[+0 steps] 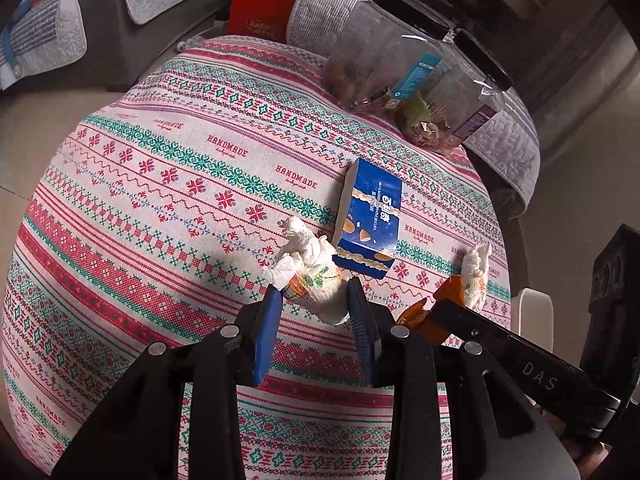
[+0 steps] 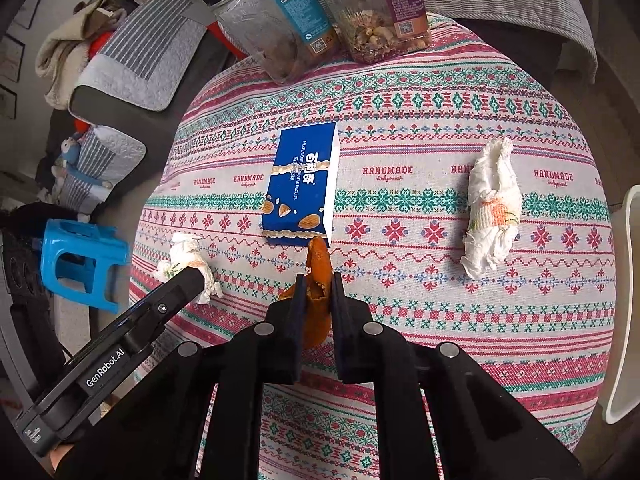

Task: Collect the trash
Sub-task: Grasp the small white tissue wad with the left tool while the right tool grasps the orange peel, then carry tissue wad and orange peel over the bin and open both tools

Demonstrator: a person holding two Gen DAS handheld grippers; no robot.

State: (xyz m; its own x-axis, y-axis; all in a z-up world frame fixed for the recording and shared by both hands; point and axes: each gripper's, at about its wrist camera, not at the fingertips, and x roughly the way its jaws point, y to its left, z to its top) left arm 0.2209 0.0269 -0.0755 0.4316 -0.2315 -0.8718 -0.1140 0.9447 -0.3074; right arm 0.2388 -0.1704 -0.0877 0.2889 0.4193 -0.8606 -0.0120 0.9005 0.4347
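Observation:
My left gripper [image 1: 314, 294] has its blue pads on both sides of a crumpled white tissue [image 1: 310, 268] on the patterned tablecloth [image 1: 160, 200]; whether the pads press on it does not show. That tissue also shows in the right wrist view [image 2: 186, 260]. My right gripper [image 2: 318, 286] is shut on an orange peel [image 2: 318, 276], seen in the left wrist view too [image 1: 424, 312]. A second crumpled tissue [image 2: 492, 208] lies to the right. A blue biscuit box [image 2: 302, 188] lies in the middle of the table.
Two clear plastic jars [image 2: 280, 20] [image 2: 384, 8] with snacks stand at the table's far edge. A white bin rim [image 2: 624, 300] is beside the table at right. A blue stool [image 2: 80, 264] stands on the floor at left, with sofas [image 2: 132, 60] beyond.

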